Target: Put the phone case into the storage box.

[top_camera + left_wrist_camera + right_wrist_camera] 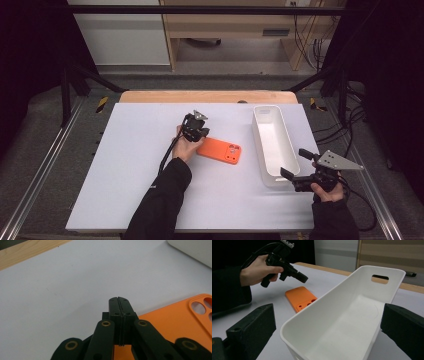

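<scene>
An orange phone case (pixel 220 150) lies flat on the white table top (pixel 130 165), camera cut-outs toward the right. My left gripper (pixel 200 135) hovers just over its left end, held in a hand. In the left gripper view its jaws (pixel 118 301) are pressed together with nothing between them, and the orange case (pixel 175 320) lies below and to the right. My right gripper (pixel 296 164) stands open at the near right corner of the white bin (pixel 272 142). In the right gripper view its jaws (pixel 328 315) spread wide on either side of the bin's near end (pixel 342 322), not touching it.
The long white bin is empty, with a handle slot (pixel 380 278) in its far wall. A wooden table edge (pixel 205 96) runs along the back. Dark frame rails and cables flank the table on both sides.
</scene>
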